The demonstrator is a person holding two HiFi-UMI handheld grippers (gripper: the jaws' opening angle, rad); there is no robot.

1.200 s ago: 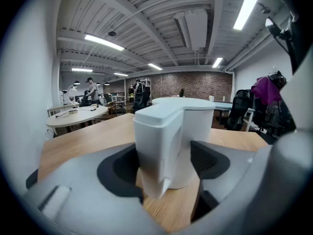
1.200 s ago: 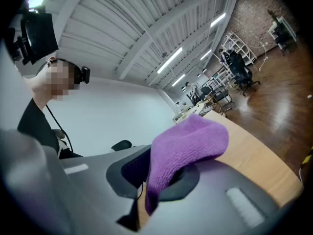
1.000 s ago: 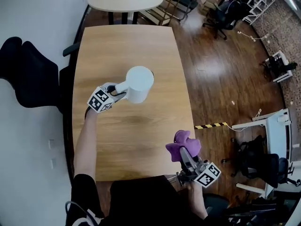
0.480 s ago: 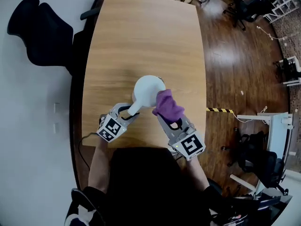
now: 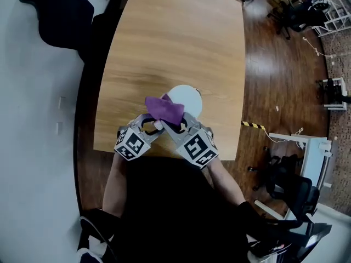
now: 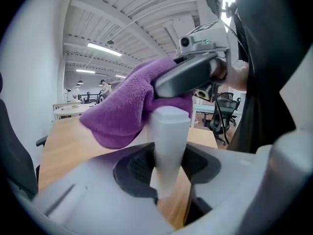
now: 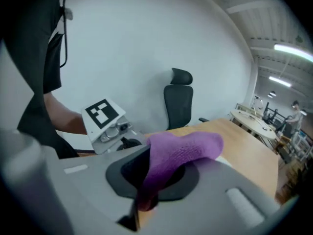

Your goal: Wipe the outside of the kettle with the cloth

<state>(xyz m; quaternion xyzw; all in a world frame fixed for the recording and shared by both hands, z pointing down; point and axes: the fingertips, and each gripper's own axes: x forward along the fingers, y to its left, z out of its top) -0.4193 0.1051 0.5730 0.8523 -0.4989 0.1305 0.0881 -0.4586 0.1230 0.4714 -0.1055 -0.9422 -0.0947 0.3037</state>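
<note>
White, smooth, round-topped kettle (image 5: 185,99) at the near end of a pale wood-grain table (image 5: 175,37). Tapered white handle (image 6: 168,146) clamped between the jaws of the left gripper (image 5: 149,126). Fluffy purple cloth (image 5: 163,108) lying against the kettle's near side, one fold pinched in the jaws of the right gripper (image 5: 175,126). Around the table, dark glossy plank floor (image 5: 263,64). Only in the gripper views: black office chair (image 7: 178,102) against a plain white wall (image 7: 146,43), ribbed ceiling (image 6: 137,9) with strip lights (image 6: 105,49).

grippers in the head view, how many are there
2. The left gripper grips the kettle handle; the right gripper, beside it, holds the purple cloth at the kettle. None hidden.
</note>
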